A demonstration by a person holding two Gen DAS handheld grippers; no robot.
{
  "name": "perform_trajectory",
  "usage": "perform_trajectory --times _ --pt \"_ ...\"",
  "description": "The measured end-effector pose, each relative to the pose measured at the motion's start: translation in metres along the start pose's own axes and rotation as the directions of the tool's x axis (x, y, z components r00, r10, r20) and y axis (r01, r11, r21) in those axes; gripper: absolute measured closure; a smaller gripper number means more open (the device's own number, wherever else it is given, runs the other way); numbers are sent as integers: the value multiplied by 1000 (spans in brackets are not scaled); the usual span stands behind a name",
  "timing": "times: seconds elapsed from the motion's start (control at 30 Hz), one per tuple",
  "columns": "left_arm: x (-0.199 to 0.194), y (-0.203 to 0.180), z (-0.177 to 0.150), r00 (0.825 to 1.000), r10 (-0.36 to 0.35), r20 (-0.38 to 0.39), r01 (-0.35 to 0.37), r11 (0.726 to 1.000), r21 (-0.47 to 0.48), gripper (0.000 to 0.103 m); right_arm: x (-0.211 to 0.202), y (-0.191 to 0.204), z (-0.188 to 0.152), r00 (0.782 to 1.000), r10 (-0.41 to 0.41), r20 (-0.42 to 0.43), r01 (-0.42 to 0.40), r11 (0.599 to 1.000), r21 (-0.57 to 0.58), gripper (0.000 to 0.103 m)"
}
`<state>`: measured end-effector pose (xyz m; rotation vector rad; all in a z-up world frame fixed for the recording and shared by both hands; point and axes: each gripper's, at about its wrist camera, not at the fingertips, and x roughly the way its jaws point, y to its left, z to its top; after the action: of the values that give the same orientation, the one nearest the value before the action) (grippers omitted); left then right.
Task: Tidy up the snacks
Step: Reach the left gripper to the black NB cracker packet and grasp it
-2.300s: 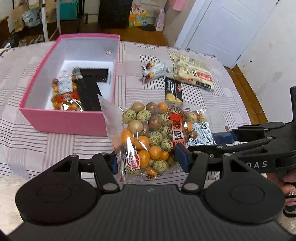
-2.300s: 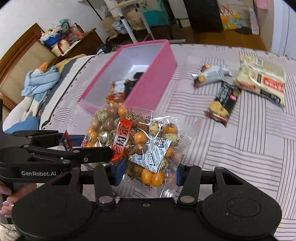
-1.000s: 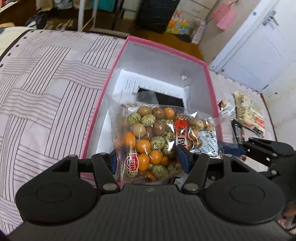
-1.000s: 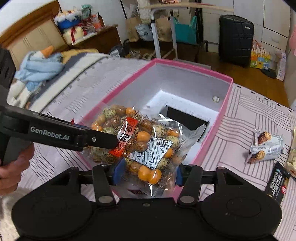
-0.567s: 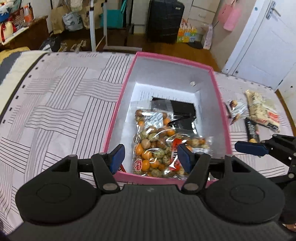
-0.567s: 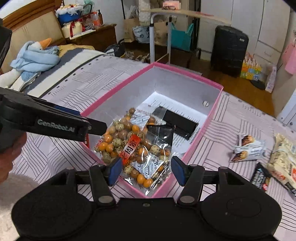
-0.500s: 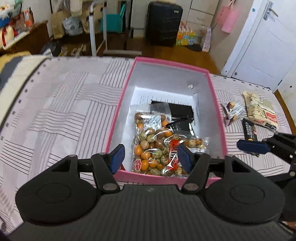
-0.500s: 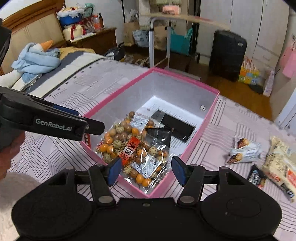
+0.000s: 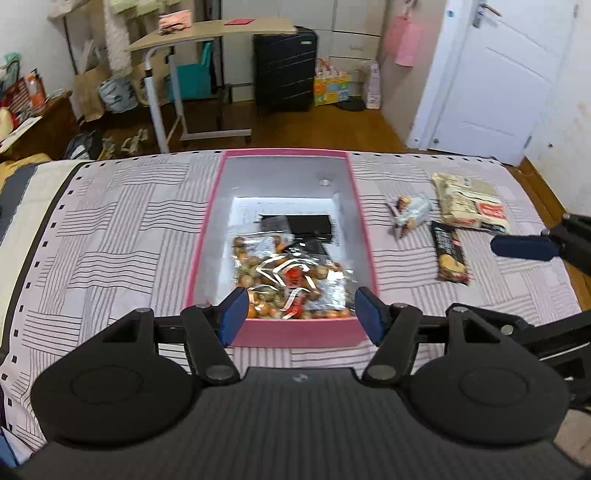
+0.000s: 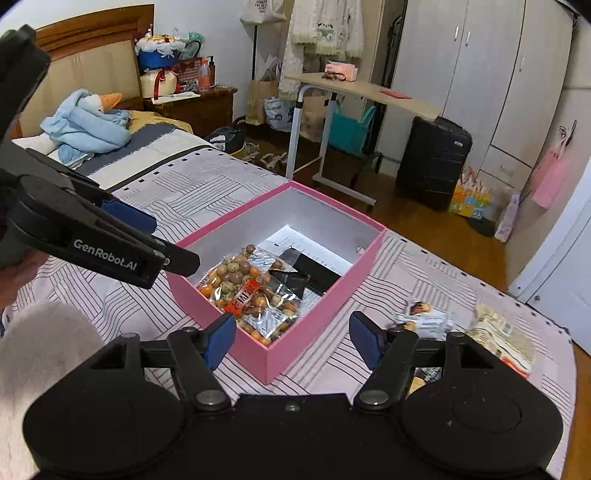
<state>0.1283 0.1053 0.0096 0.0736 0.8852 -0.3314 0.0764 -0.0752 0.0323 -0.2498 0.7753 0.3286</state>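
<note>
A clear bag of orange and speckled coated nuts (image 9: 291,280) (image 10: 251,295) lies in the near end of the pink box (image 9: 280,334) (image 10: 314,328), on top of dark packets (image 9: 306,225) (image 10: 314,273). My left gripper (image 9: 301,314) hangs open above the box's near wall with nothing between its fingers. My right gripper (image 10: 291,339) is above the box's near corner; its jaws are opening and nothing is between them. On the cover to the right of the box lie a small white snack (image 9: 412,214) (image 10: 424,315), a black bar (image 9: 448,253) and a beige noodle pack (image 9: 469,206) (image 10: 502,339).
The box sits on a bed with a striped cover (image 9: 110,229). A blue plush toy (image 10: 85,125) lies by the headboard. Beyond the bed's far edge stand a rolling table (image 9: 207,33), a black suitcase (image 9: 284,70) and a white door (image 9: 498,74). A fluffy white sleeve (image 10: 37,350) shows at lower left.
Both grippers let go of the nut bag, which now lies in the box. Both have risen and pulled back from the box, and their jaws stand wider.
</note>
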Motion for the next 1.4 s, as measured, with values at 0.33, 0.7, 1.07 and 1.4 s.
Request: perform_trajectory --times 0.33,0.7,1.07,1.4 --pt "-3 -43 -1 996 -94 -10 94 995 23 31 -23 -43 -32 994 -103 22 103 995 7 29" --pt "40 -103 16 996 -70 48 69 998 13 11 8 -145 -75 996 -86 33 81 990 115 15" --pt "136 -160 39 993 -101 53 99 994 55 12 95 -181 -128 996 -32 85 9 966 259 15" --pt "212 -183 20 979 -201 -19 202 970 138 22 162 -167 -148 999 -16 -47 28 964 265 15"
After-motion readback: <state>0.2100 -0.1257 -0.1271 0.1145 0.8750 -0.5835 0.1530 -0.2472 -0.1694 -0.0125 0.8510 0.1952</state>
